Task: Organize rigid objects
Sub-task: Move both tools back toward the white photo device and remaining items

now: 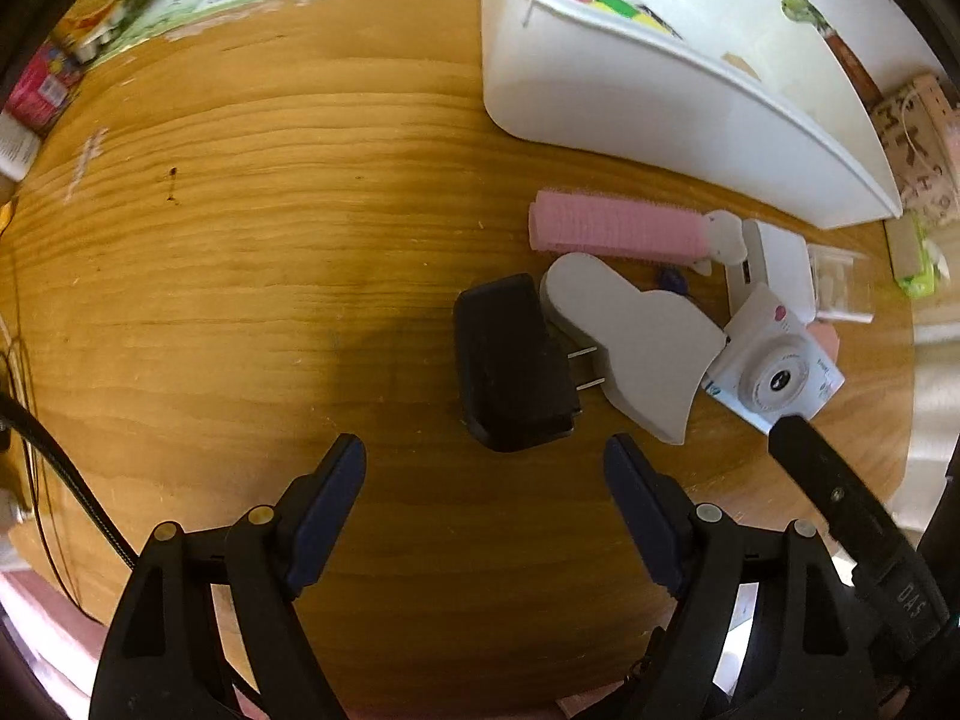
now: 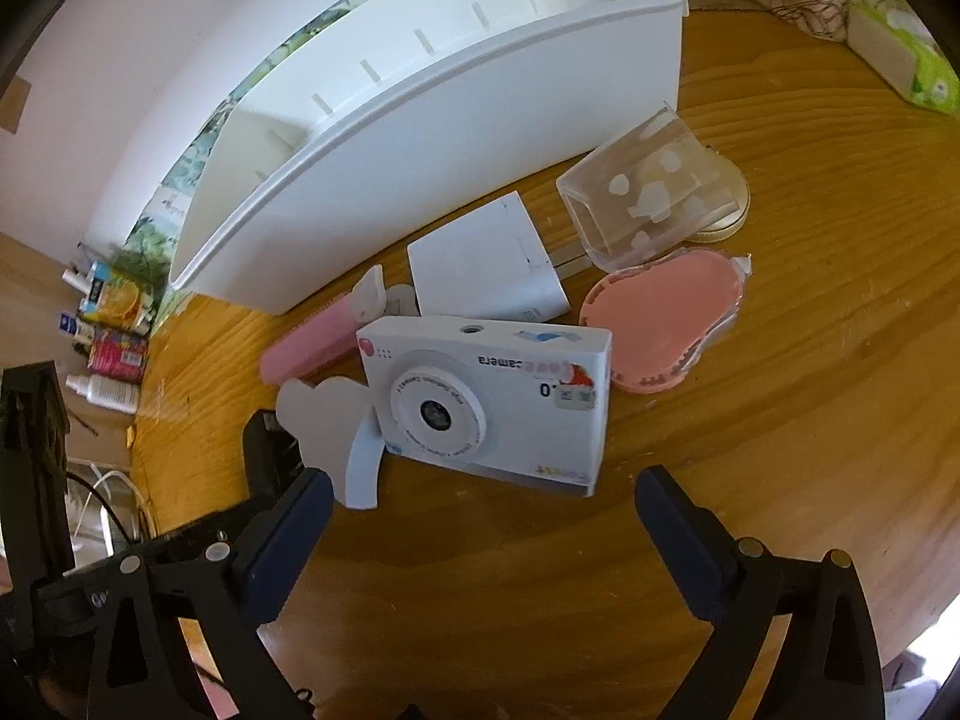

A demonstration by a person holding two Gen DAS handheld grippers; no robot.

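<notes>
A white bin (image 1: 630,102) stands at the back of the round wooden table (image 1: 270,240); it also shows in the right wrist view (image 2: 450,138). My left gripper (image 1: 485,474) is open and empty, just short of a black plug adapter (image 1: 510,360). Beside the adapter lie a grey flat piece (image 1: 642,342), a pink hair roller (image 1: 618,231) and a white toy camera (image 1: 774,369). My right gripper (image 2: 483,504) is open and empty, just in front of the white camera (image 2: 492,402). Behind it lie a white box (image 2: 486,267), a pink case (image 2: 660,318) and a clear cup (image 2: 648,198).
Small bottles and packets (image 2: 111,342) stand at the table's far left edge. A green tissue pack (image 2: 900,54) lies at the back right. A gold compact (image 2: 726,222) sits behind the clear cup. The right gripper's black body (image 1: 852,516) shows in the left wrist view.
</notes>
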